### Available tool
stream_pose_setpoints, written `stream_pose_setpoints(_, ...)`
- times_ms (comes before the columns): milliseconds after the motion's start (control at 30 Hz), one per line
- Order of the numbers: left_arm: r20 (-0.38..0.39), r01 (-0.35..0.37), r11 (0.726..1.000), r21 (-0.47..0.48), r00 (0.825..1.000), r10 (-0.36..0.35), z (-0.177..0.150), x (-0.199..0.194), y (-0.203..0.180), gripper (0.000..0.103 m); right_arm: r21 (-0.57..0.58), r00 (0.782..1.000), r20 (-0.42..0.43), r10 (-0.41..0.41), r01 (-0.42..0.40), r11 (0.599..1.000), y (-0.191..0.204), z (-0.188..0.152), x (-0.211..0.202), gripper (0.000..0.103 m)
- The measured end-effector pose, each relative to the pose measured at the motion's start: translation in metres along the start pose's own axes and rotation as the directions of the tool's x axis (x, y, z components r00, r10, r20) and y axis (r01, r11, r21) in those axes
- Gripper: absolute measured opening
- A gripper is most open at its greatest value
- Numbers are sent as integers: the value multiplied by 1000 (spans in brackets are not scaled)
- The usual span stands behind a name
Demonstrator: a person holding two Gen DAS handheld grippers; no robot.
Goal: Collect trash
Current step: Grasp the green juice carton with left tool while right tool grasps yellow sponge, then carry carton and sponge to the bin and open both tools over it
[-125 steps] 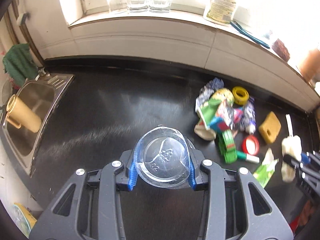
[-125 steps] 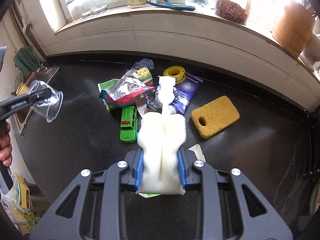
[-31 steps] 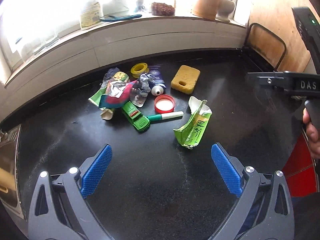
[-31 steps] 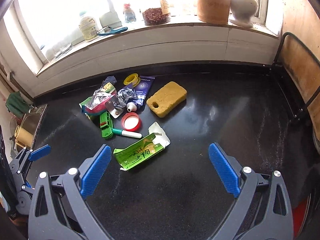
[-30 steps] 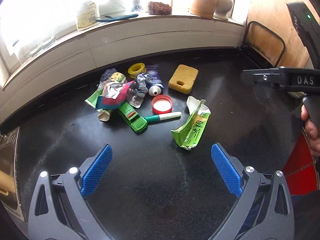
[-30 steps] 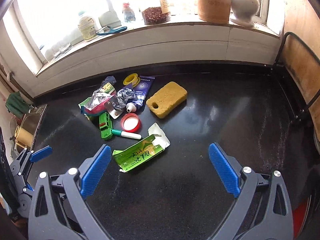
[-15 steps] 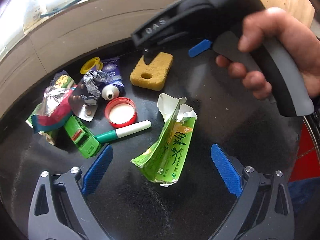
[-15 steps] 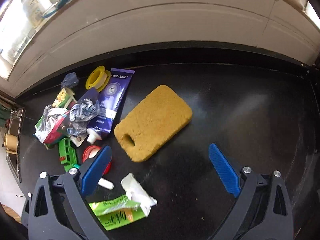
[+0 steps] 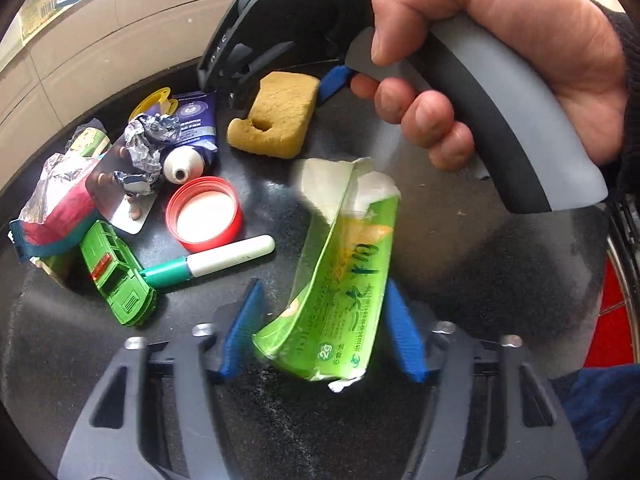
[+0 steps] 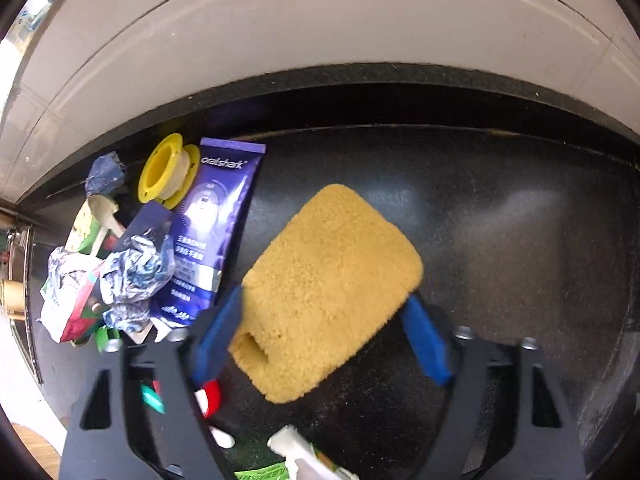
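Note:
A torn green carton (image 9: 344,272) lies on the black counter (image 9: 460,264) between the blue pads of my left gripper (image 9: 322,286). Its jaws are closing, and both pads meet the carton's sides. A yellow sponge (image 10: 328,280) with a hole lies slanted between the pads of my right gripper (image 10: 325,296). Those jaws are closing too, the left pad against the sponge's edge and the right pad at its corner. In the left wrist view a hand (image 9: 480,60) holds the right gripper's handle over the sponge (image 9: 276,116). The carton's white end (image 10: 296,460) shows at the bottom of the right wrist view.
Left of the carton lie a red lid (image 9: 204,214), a green-and-white marker (image 9: 224,258), a green toy car (image 9: 116,276) and crumpled foil (image 9: 148,148). A purple tube (image 10: 216,232) and a yellow spool (image 10: 164,172) sit by the pale wall (image 10: 320,40).
Both grippers have come down close to the counter. The left jaws went from wide open to closing on the carton, the right jaws from wide open to closing on the sponge.

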State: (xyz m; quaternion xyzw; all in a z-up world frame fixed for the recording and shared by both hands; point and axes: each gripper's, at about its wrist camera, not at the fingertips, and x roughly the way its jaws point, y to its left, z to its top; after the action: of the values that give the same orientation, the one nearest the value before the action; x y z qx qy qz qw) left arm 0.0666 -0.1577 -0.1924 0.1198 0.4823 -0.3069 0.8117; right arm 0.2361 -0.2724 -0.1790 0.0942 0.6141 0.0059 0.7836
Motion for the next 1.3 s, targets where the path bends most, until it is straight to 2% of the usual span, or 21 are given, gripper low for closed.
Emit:
stream_pose_setpoints(67,-11,-7,1000,-7,1000,7,1,-2,0,36,-5,1000,2,18,-18,1000,1,-1,-6,50)
stream_pose_setpoints(100,-14,5,1000,-18,1000,-5,1,-3,0,35,-8,1000,15,24,-24,1000,3,-1,-13,37)
stream_pose_setpoints(133,-15,5,1000,-25,1000,-6,2,-6,0,33,-15,999,23,28,-28,1000,5,-2,-20,33)
stream_pose_setpoints(300,4,-7,998,-68,1000,8,-1,-32,7,30,-81,997,64,34,-29,996,14,-14,-52,27)
stream_pose_setpoints(600,46,-91,982,-165,994,100,-22,-101,18,30,-147,983,170,67,-42,988,11,-56,-126,26)
stream_pose_setpoints(900,36,-170,951,-260,982,185,-53,-135,33,30,-179,986,144,85,-58,982,14,-116,-131,26)
stream_pose_setpoints(1100,37,-207,929,-308,973,229,-61,-149,49,30,-212,986,130,102,-73,974,30,-136,-129,26)
stream_pose_setpoints(1233,53,-247,896,-369,957,286,-73,-171,67,30,-286,984,117,133,-95,954,62,-143,-129,26)
stream_pose_setpoints(1300,52,-272,868,-415,946,321,-86,-184,78,30,-343,981,98,167,-124,931,89,-148,-127,26)
